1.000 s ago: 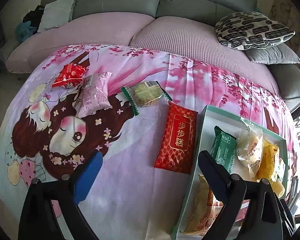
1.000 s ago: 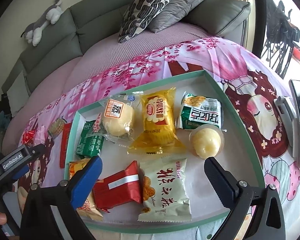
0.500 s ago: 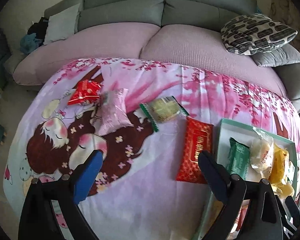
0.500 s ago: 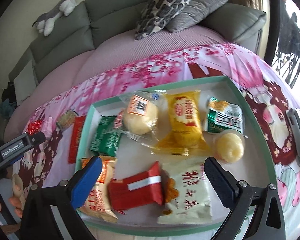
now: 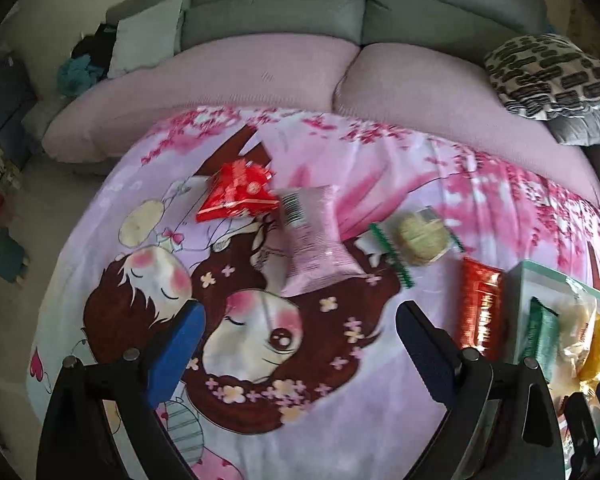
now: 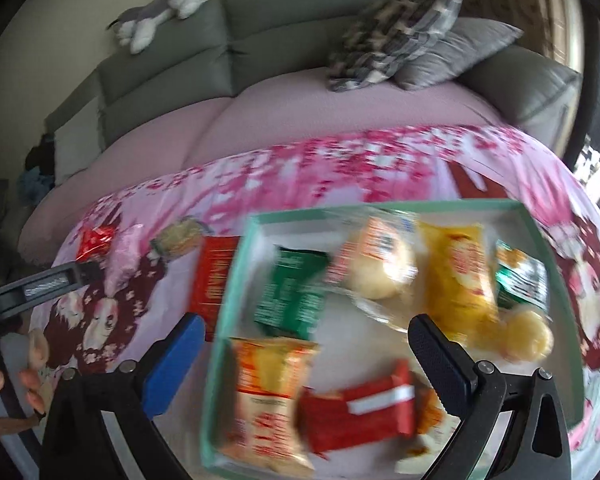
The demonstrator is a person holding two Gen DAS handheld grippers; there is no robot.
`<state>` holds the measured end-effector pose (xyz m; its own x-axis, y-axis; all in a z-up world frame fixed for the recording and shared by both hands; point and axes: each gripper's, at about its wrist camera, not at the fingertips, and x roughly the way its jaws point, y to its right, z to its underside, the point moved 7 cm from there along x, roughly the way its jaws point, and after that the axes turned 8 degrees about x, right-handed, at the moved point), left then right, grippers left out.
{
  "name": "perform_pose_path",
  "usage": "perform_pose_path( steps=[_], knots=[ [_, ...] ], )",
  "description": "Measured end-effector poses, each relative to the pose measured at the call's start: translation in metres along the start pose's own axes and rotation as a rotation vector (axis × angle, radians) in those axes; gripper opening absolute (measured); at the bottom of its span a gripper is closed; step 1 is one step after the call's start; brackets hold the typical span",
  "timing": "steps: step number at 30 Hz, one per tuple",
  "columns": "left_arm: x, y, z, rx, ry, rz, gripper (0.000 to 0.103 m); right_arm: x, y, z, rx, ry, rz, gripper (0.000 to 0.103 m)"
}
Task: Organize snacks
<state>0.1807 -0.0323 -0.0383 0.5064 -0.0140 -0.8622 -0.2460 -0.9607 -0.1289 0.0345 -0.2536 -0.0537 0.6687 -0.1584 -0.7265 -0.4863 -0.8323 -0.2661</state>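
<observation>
A green-rimmed tray (image 6: 236,280) on the pink cartoon cloth holds several wrapped snacks; its edge shows in the left wrist view (image 5: 518,276). Loose on the cloth lie a red triangular pack (image 5: 236,192), a pink pack (image 5: 314,240), a green-edged cookie pack (image 5: 418,236) and a long red pack (image 5: 480,312) beside the tray. My left gripper (image 5: 300,340) is open and empty above the cloth, near of the pink pack. My right gripper (image 6: 306,360) is open and empty above the tray's near left part.
A grey sofa (image 5: 360,4) with pink seat covers runs along the back. A patterned pillow (image 5: 556,72) and grey pillow lie at its right. A plush toy (image 6: 160,12) lies on the sofa back. The cloth drops off at the left edge (image 5: 56,280).
My left gripper has moved left, away from the tray and over the cartoon faces. My right gripper has shifted left over the tray's left side. Both stay open.
</observation>
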Motion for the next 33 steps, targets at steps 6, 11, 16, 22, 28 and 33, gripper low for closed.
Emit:
perform_pose_path(
  steps=[6,11,16,22,28,33],
  knots=[
    [0.016,-0.018,0.001,-0.013,-0.034,0.020,0.096,0.018,-0.048,0.006,-0.087,-0.044,-0.059,0.101],
    [0.026,-0.031,0.002,-0.031,-0.060,0.013,0.096,0.036,-0.070,0.008,-0.100,-0.099,-0.077,0.093],
    [0.032,-0.044,0.002,-0.042,-0.070,-0.008,0.096,0.051,-0.090,0.007,-0.122,-0.139,-0.087,0.082],
    [0.040,-0.058,0.003,-0.076,-0.087,-0.010,0.096,0.070,-0.104,0.002,-0.144,-0.188,-0.068,0.074],
    [0.046,-0.067,0.004,-0.091,-0.105,-0.010,0.096,0.091,-0.111,0.003,-0.186,-0.228,-0.009,0.069],
    [0.048,-0.068,0.004,-0.098,-0.109,0.000,0.096,0.104,-0.113,0.005,-0.218,-0.253,0.031,0.066]
  ],
)
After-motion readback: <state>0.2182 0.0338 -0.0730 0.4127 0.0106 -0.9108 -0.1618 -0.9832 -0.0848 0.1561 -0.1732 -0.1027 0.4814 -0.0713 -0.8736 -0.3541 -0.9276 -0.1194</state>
